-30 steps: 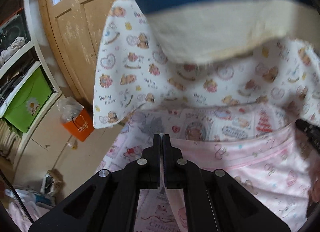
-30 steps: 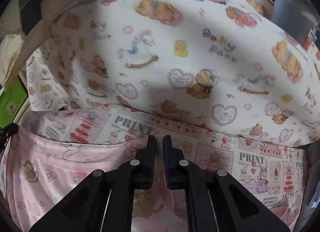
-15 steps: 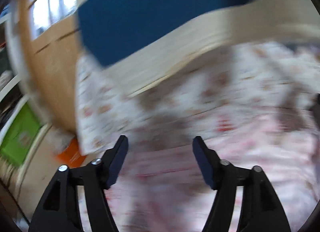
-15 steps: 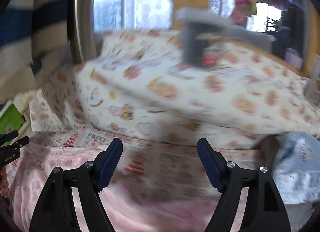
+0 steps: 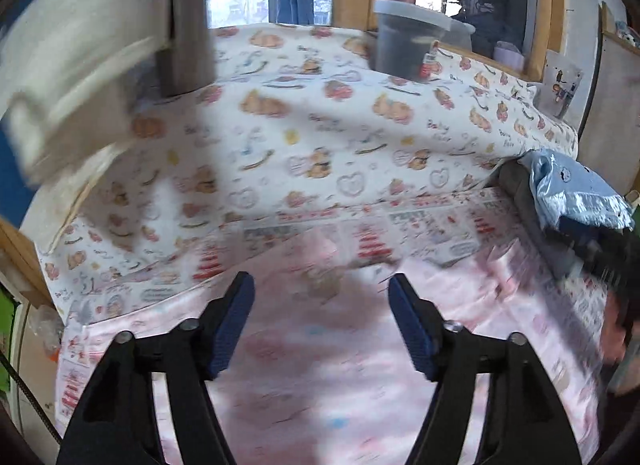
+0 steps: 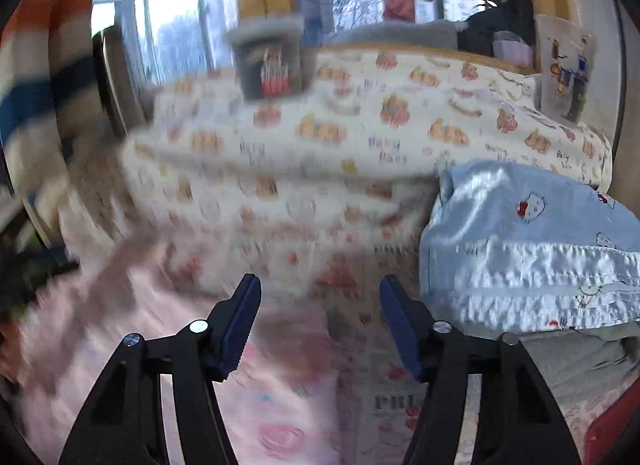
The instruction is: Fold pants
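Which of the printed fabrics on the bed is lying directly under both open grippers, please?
The pale pink printed pants, spread flat nearest both cameras. The white teddy-bear sheet lies farther back, and the shiny light-blue cat-print cloth is bunched at the right.

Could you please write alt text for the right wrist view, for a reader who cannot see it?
The open right tool hovers empty over pink pants spread on a printed cloth. A folded light blue garment lies to its right, a bear-print blanket and a grey tub behind. The picture is motion-blurred.

left tongs (image 5: 321, 297) spread wide, gripping nothing; right tongs (image 6: 320, 297) likewise spread, gripping nothing
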